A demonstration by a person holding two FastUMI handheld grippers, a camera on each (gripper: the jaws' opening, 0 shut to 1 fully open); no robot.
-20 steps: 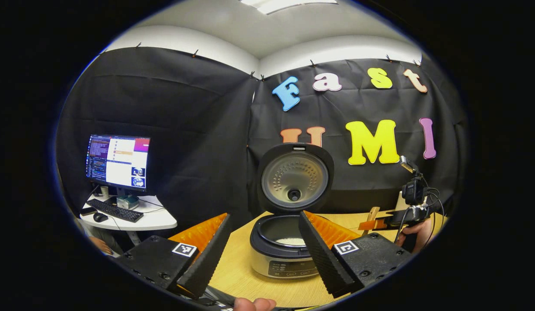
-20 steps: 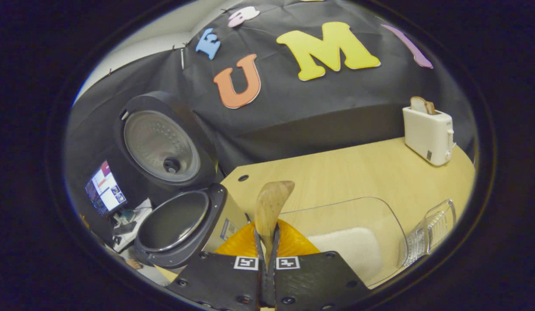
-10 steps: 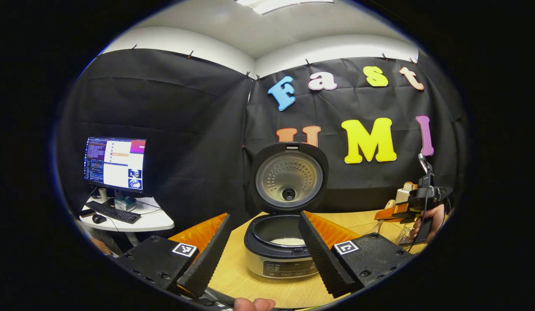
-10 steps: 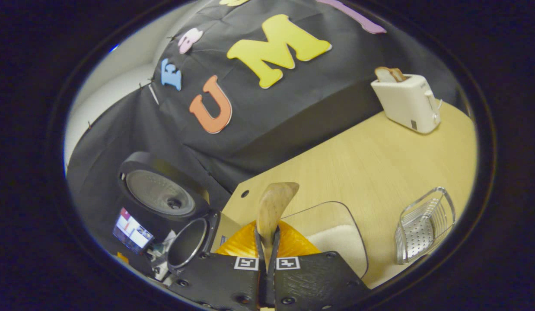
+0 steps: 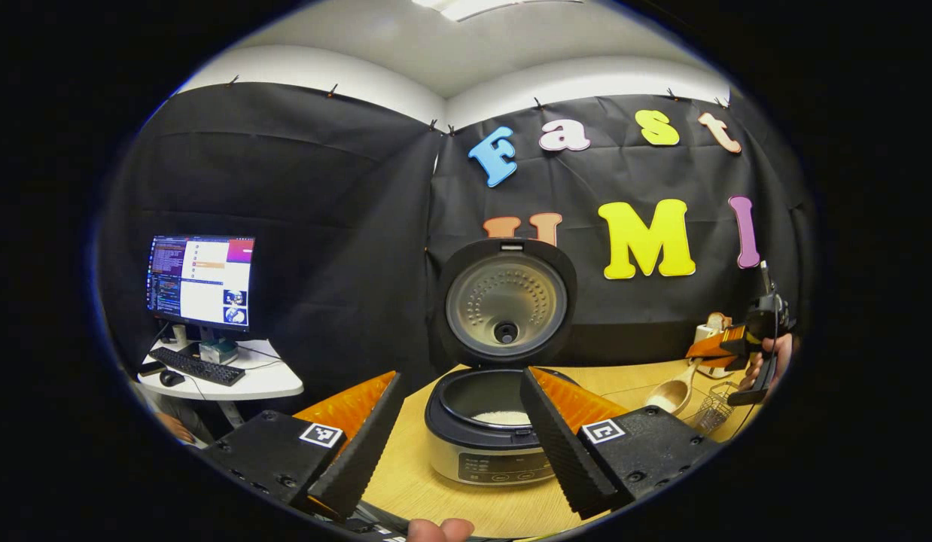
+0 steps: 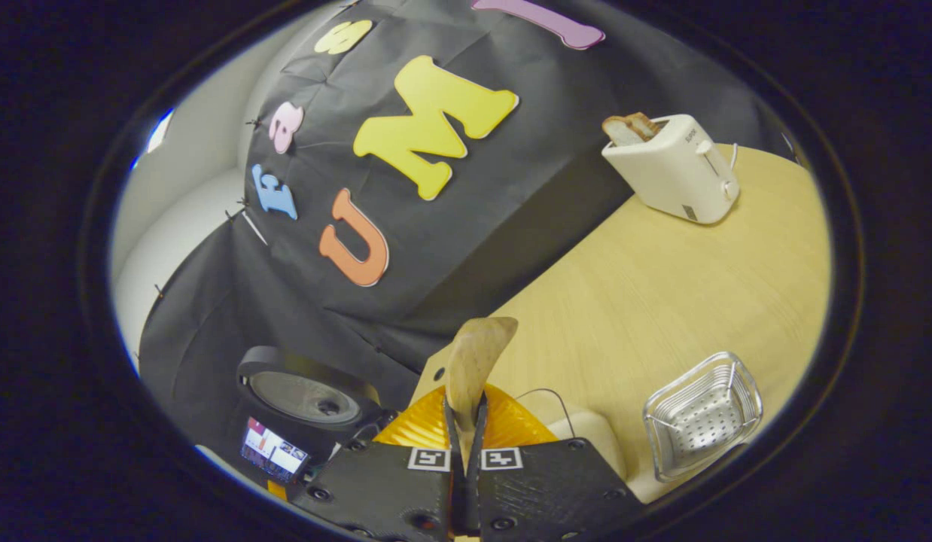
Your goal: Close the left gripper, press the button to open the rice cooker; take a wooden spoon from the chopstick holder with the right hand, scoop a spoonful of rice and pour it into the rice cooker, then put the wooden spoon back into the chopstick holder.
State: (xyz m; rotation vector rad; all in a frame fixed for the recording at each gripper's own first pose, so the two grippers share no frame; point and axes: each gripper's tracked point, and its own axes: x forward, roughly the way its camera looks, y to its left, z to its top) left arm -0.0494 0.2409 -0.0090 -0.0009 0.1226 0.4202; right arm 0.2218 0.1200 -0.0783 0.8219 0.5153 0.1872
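Observation:
The rice cooker (image 5: pixel 490 455) stands open on the table, lid (image 5: pixel 506 301) upright, a little white rice (image 5: pixel 500 416) in its pot. My left gripper (image 5: pixel 460 375) is open, its fingers spread either side of the cooker and short of it. At the far right a hand holds my right gripper (image 5: pixel 713 348), shut on the wooden spoon (image 5: pixel 668 393), whose bowl hangs low beside the metal chopstick holder (image 5: pixel 711 412). In the right gripper view the spoon (image 6: pixel 472 361) sticks out from the shut right gripper (image 6: pixel 466 421), and the holder (image 6: pixel 699 414) lies to the lower right.
A white toaster (image 6: pixel 673 169) with bread stands at the table's far side. The clear rice container (image 6: pixel 586 433) sits just right of my right gripper's fingers. A monitor (image 5: pixel 201 280) and keyboard are on a side desk to the left of the table (image 6: pixel 662 301).
My right gripper has swung right with the spoon, away from the cooker and over to the chopstick holder, the spoon's bowl now lower. My left gripper has barely moved and stays open.

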